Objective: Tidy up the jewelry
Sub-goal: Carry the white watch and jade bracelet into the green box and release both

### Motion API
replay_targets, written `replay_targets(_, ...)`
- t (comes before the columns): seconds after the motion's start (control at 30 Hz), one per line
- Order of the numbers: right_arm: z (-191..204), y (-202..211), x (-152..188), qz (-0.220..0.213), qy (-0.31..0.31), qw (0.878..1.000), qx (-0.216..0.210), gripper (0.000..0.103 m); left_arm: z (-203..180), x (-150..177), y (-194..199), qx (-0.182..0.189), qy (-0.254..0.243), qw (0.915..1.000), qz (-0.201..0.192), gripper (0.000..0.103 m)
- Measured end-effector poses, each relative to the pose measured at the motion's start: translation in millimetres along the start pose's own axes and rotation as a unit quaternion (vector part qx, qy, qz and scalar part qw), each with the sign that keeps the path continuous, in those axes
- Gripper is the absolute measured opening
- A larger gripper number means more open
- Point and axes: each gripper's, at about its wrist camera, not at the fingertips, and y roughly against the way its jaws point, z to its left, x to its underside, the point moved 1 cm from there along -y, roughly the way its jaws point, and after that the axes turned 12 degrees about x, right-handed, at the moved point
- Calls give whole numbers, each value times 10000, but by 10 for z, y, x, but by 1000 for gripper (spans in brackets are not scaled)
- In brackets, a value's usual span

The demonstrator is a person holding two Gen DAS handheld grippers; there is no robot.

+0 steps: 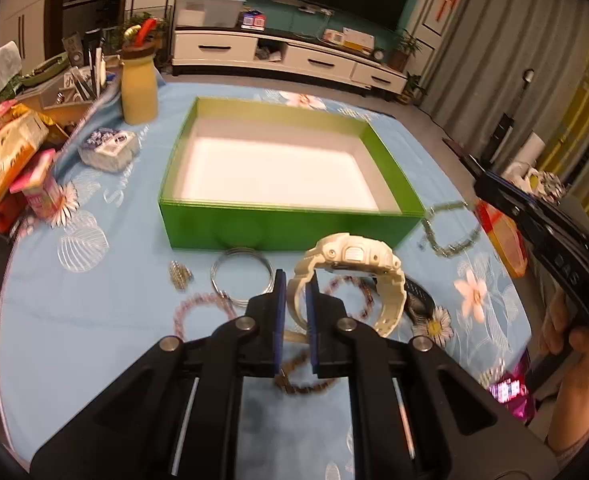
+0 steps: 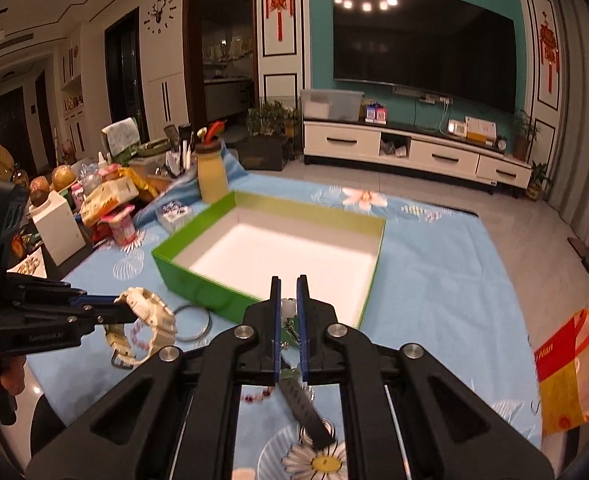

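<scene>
- Left gripper (image 1: 296,280) is clamped on the strap of a chunky white watch (image 1: 348,268), lifted off the tablecloth, so it's probably headed for the green box (image 1: 286,222) at 12 o'clock.
- Right gripper (image 2: 288,300) is pinched on a small pale pendant or charm (image 2: 288,307), chain dangling; can't tell exactly what.
- Wire bangle (image 1: 241,276) and beaded bracelets (image 1: 202,308) lie loose at 10 o'clock of the watch.

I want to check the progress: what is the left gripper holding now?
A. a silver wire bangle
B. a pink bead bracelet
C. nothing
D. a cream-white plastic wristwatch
D: the left gripper is shut on the strap of the cream-white plastic wristwatch, lifted in front of the empty green cardboard box.
</scene>
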Motion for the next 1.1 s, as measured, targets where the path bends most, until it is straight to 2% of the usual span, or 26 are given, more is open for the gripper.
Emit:
replay_targets(0.17,-2,-209,-212,-49,-35,10000,-46,7,106,-398,-89,-125,48,9998,-145,10)
replay_targets(0.4,-20,-566,-392,15,-138,9999,-50,7,323,-830,-337,-418,127,9989,-152,10)
replay_targets(0.6,-24,-969,-345,411,-174,9990,-70,7,567,-1025,-713,-683,241,9973,155,12)
replay_targets(0.77,-25,-1299,-213,803,-209,9965,40,7,707,-1023,-1022,-936,271,9941,477,14)
replay_targets(0.83,-65,-1413,-178,929,-250,9950,269,10,740,-1008,-1111,-954,321,9932,587,23)
replay_targets(0.87,-105,-1465,-159,997,-315,9937,412,16,749,-1008,-1120,-968,336,9930,583,37)
replay_targets(0.9,-162,-1496,-144,1049,-441,9922,505,33,740,-1014,-1107,-986,298,9932,540,50)
replay_targets(0.93,-199,-1497,-135,1049,-527,9917,527,46,714,-1019,-1068,-1011,224,9935,464,55)
replay_targets(1.1,-407,-1313,-69,903,-937,9898,574,48,614,-1004,-783,-1071,26,9942,126,68)
